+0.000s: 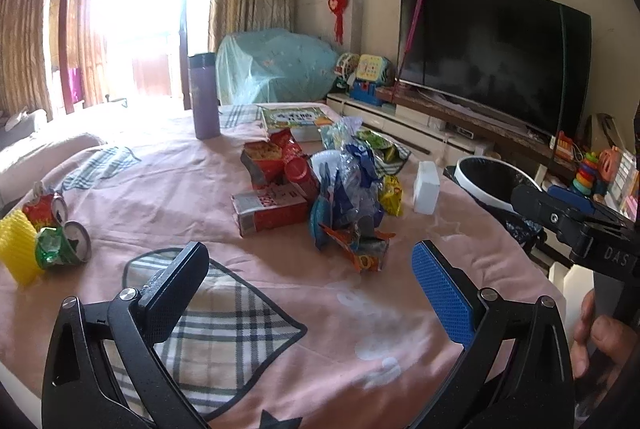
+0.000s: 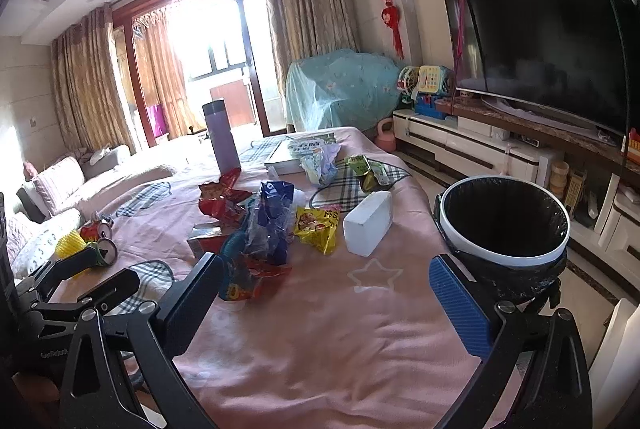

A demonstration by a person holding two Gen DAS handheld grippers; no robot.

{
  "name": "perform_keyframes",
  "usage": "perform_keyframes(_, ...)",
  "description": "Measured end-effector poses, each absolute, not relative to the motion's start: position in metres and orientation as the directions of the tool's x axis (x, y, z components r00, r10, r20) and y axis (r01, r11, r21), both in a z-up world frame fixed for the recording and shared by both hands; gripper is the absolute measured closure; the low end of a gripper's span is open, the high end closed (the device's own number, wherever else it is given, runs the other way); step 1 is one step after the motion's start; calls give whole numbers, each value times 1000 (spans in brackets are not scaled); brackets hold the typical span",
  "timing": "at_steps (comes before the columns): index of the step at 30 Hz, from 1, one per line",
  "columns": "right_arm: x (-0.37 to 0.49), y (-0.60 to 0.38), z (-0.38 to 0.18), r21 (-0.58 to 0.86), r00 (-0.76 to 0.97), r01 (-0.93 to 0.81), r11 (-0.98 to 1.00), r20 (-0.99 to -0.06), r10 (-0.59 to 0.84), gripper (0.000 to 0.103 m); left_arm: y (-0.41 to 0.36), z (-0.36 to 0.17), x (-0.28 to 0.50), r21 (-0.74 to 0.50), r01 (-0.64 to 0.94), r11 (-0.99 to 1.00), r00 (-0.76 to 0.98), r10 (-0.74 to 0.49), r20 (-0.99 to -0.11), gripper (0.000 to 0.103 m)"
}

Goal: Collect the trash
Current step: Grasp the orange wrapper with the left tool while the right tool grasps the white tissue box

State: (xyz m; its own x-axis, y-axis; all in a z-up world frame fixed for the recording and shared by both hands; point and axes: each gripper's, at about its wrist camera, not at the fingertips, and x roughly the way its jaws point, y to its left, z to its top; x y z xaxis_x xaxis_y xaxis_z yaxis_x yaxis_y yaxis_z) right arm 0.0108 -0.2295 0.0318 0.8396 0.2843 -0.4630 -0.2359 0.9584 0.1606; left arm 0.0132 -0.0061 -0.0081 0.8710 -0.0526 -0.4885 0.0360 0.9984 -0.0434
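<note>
**Trash untouched, both tools waiting**

Trash everywhere, and by the look of it nothing collected yet! The left tool [image 1: 310, 287] hovers with its fingers spread wide and nothing between them, and the right tool [image 2: 324, 299] is just as wide apart and just as empty. Both sit low over the pink-clothed tabletop [image 2: 320, 329].

Dead ahead is the heap of crumpled snack wrappers in blue, red and orange [image 1: 348, 205], with a flattened red cardboard carton [image 1: 270, 209] touching its left side and a yellow snack packet [image 2: 318, 229] on its right. Off to the far left lie two crushed drink cans, one red, one green [image 1: 60, 229], beside a yellow foam net sleeve [image 1: 16, 243]. All of it is still on the cloth.

The target, a round white-rimmed bin with a black liner [image 2: 506, 225], stands just off the tabletop's right edge, close to the right tool. Its inside looks dark; whether anything is in there, I cannot tell.

Obstacles? A white rectangular block [image 2: 368, 223] sits between heap and bin, and a tall purple flask [image 1: 205, 97] stands upright behind the pile, along with a green-covered picture book [image 1: 296, 119]. Those look like keepers, so they want steering around.
</note>
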Motion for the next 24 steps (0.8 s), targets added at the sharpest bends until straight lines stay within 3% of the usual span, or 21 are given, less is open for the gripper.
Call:
perform_keyframes(6,29,-235,28,183,823,-222,958,-491,285,5,-16,-14,30,-38,71,997,845,-80,-528,4)
perform_keyframes(15,84,-237,16,208,775,-184,961,-570,272,23,-26,-29,65,-70,117,991,787,-136,-602,25)
perform_keyframes(24,142,-234,-17,239,692,-152,959,-667,276,32,-30,-61,106,-115,131,985,697,-174,-696,47)
